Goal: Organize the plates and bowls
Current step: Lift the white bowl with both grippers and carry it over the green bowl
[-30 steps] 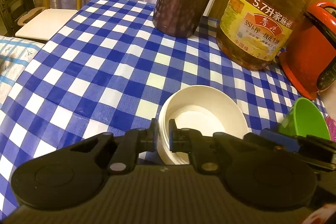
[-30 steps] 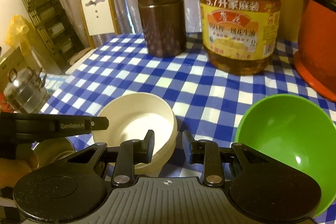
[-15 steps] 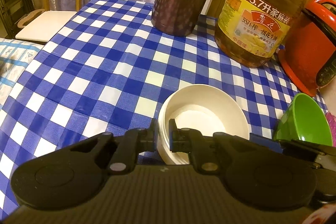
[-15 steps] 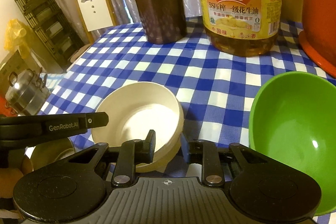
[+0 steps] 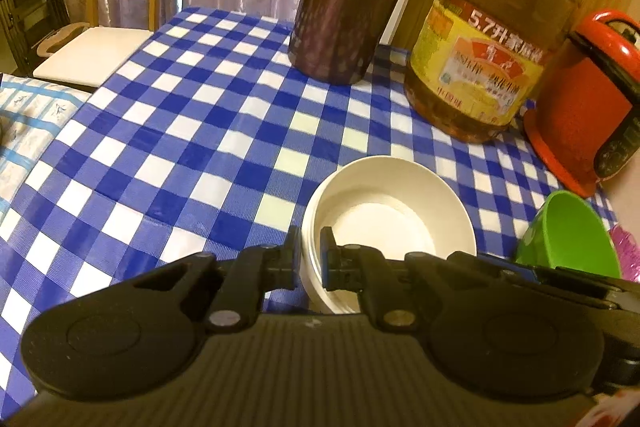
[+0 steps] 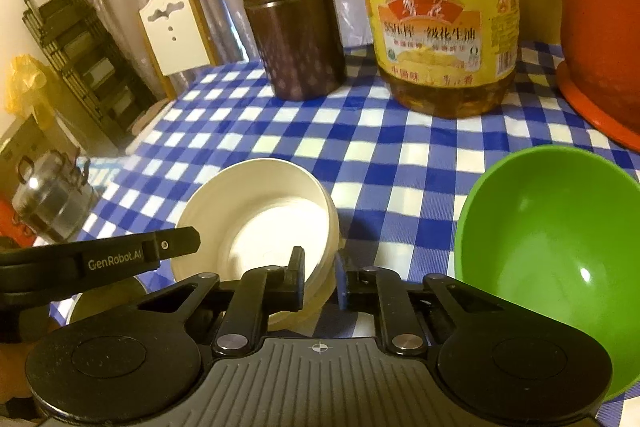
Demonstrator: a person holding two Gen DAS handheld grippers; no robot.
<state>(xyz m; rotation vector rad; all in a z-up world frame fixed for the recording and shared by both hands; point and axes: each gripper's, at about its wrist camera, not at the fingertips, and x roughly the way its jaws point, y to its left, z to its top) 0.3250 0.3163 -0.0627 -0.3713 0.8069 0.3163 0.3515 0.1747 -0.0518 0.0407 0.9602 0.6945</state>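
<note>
While the left tool (image 5: pixel 309 257) is clamping the near-left rim of the white bowl (image 5: pixel 394 215), one finger inside and one outside, the right tool (image 6: pixel 320 277) is closing its jaws over the same bowl's near-right rim (image 6: pixel 256 219); whether those pads are already pressing cannot be told. The bowl is sitting on the table (image 5: pixel 192 131) with its blue-and-white checked cloth. Just beside it, to its right, a green bowl (image 6: pixel 548 223) is lying tilted toward the tools. Farther back, a dark brown canister (image 5: pixel 344 7), a large oil bottle (image 6: pixel 440 27) and a red cooker (image 5: pixel 580 99) are standing along the far edge.
</note>
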